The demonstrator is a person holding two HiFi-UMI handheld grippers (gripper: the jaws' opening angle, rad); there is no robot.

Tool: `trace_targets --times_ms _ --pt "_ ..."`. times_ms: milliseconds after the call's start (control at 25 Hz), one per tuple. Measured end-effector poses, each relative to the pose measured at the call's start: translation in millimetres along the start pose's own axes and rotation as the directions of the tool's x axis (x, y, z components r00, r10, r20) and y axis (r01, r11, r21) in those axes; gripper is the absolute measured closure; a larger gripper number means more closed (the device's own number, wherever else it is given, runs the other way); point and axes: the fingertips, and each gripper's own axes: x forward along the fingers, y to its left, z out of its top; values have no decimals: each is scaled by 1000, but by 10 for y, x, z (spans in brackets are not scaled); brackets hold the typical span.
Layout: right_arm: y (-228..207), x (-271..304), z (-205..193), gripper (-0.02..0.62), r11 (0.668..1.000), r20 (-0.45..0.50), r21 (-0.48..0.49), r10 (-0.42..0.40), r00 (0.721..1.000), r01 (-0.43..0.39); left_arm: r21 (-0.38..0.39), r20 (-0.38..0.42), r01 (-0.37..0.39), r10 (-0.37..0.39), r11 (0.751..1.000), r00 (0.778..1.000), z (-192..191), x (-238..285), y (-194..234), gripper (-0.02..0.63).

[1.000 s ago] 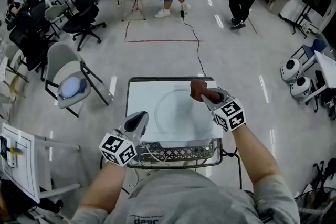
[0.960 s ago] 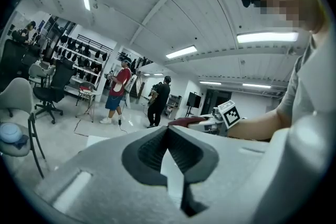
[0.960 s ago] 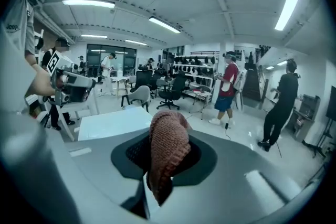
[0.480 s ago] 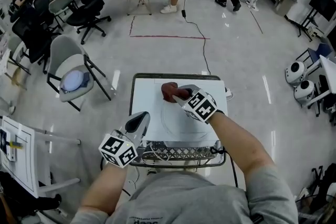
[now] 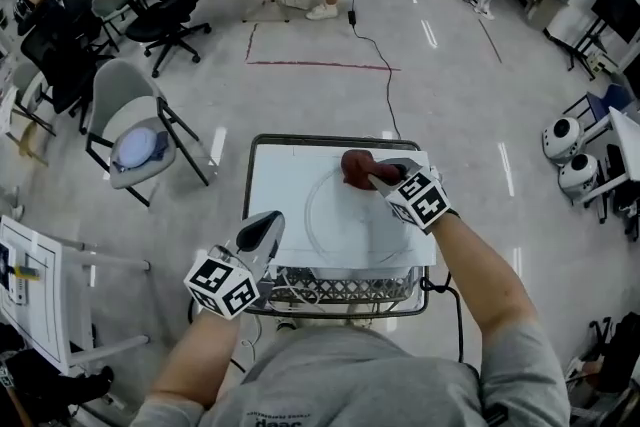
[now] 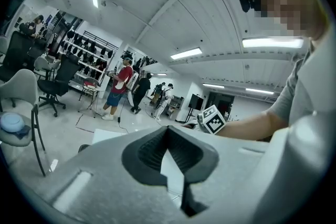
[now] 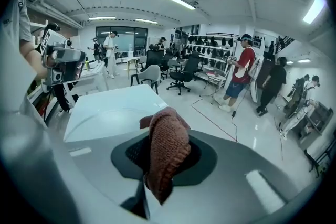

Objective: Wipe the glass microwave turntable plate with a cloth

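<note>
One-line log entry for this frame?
right hand-held gripper: shut on cloth, at far rim of plate | left hand-held gripper: shut, empty, beside plate

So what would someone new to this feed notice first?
Most likely the brown knitted cloth, pinched in the right gripper at the far rim of the glass plate on the white table. After that, the left gripper, shut on nothing, at the table's near left edge.

Glass plate (clear) on white table
</note>
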Motion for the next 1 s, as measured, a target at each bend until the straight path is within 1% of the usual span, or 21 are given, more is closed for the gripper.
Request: trace_targets --times_ms 320,400,480,600,720,840,1000 --pt "-431 -487 -548 514 996 -81 -4 -89 993 89 5 -8 24 -24 1000 1000 -17 92 -145 606" --pt "-479 -573 -598 514 995 -83 -5 -101 991 101 4 -6 27 -27 1000 1000 -22 111 -170 606" --pt "-448 -633 -503 514 995 -53 -7 -97 994 97 3 -3 28 -28 1000 1000 -18 116 -186 606" --pt "-203 -642 -87 514 999 41 -19 -44 998 45 1 5 27 -27 1000 1000 2 91 -170 606" --pt "240 -491 382 514 997 114 -63 56 992 -49 2 16 14 -14 1000 1000 24 23 -90 606" --pt "681 -258 696 514 984 135 -115 154 979 -139 4 26 -12 12 1000 1000 52 -57 34 606" --pt "1130 45 836 514 958 106 -185 240 965 -218 34 30 -71 70 997 997 79 -202 281 606"
